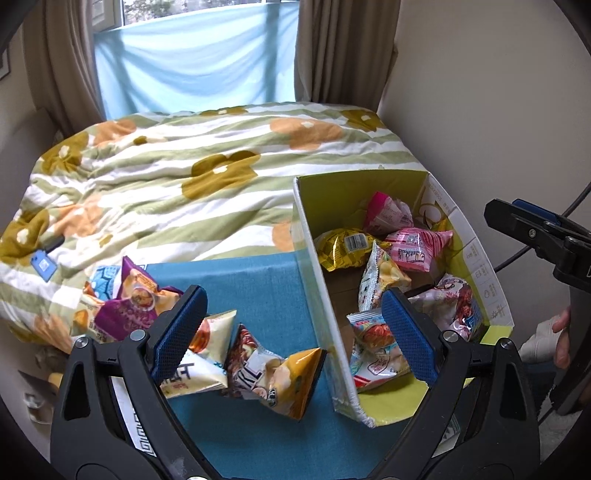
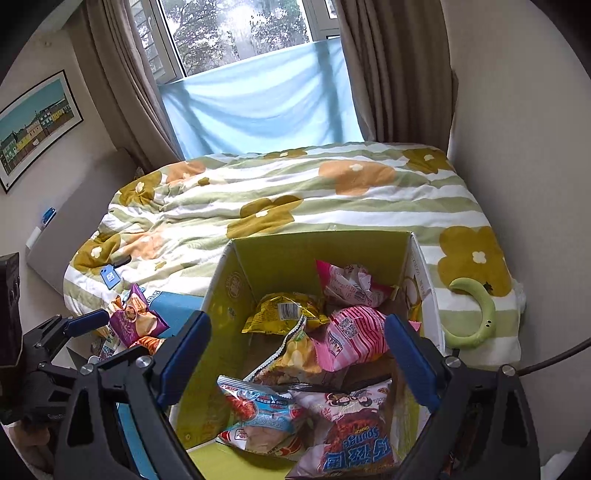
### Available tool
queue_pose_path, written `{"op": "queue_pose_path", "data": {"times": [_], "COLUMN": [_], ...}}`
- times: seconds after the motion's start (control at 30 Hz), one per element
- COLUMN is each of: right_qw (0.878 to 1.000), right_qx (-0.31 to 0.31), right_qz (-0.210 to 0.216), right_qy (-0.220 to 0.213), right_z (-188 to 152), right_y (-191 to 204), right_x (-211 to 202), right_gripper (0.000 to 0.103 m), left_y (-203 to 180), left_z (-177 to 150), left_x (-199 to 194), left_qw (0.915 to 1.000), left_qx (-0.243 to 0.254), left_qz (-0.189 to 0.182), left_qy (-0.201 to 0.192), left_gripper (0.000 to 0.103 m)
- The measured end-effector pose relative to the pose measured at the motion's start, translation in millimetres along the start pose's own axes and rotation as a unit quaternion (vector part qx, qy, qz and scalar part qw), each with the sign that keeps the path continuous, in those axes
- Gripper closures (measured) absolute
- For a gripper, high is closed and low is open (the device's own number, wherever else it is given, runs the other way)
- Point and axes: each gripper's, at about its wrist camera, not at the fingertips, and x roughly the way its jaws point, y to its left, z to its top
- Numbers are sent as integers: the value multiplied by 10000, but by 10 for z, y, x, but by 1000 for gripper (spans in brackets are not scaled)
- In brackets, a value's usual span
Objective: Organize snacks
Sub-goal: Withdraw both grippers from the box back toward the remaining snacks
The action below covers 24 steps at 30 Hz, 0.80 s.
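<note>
Both tongs, left (image 1: 291, 325) and right (image 2: 297, 360), were held apart, empty. Foil snack packets (image 1: 258, 365) lay on a teal cloth (image 1: 258, 295) beside the yellow-lined cardboard box (image 2: 317, 258), set on a flowered bed quilt (image 1: 207, 147) below a curtained window (image 2: 236, 33).

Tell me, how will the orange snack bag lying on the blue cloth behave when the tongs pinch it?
The orange snack bag looks puffed with air, so probably light and squashy. Its glossy film may slip. Its crumpled corners suggest it would flop rather than stay stiff.
</note>
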Motion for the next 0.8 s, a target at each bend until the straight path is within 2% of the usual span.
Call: {"op": "queue_pose_path", "data": {"times": [0.17,0.33,0.43,0.63,0.8], "right_qw": [9989,9972,9968,9964,9965], "right_qx": [209,327,375,421,566], "right_qz": [-181,-262,-273,-244,-297], "right_qy": [-371,-622,-646,-696,-544], "right_z": [-74,-190,-293,-492,-668], "right_y": [339,756,1025,1528,1849], "right_x": [-353,-500,-493,-440,-343], "right_gripper": [9,9,1,1,1], "left_y": [412,953,1315,1901,2211], "left_z": [-138,-286,-350,-423,-483], "left_x": [-358,-623,-733,-855,-821], "left_qw": [9998,9997,9996,9996,9998], "left_qx": [40,36,37,97,183], "left_qz": [-27,86,169,203,18], "left_qy": [-188,-235,-207,-195,-99], "left_gripper": [9,9,9,8,8]}}
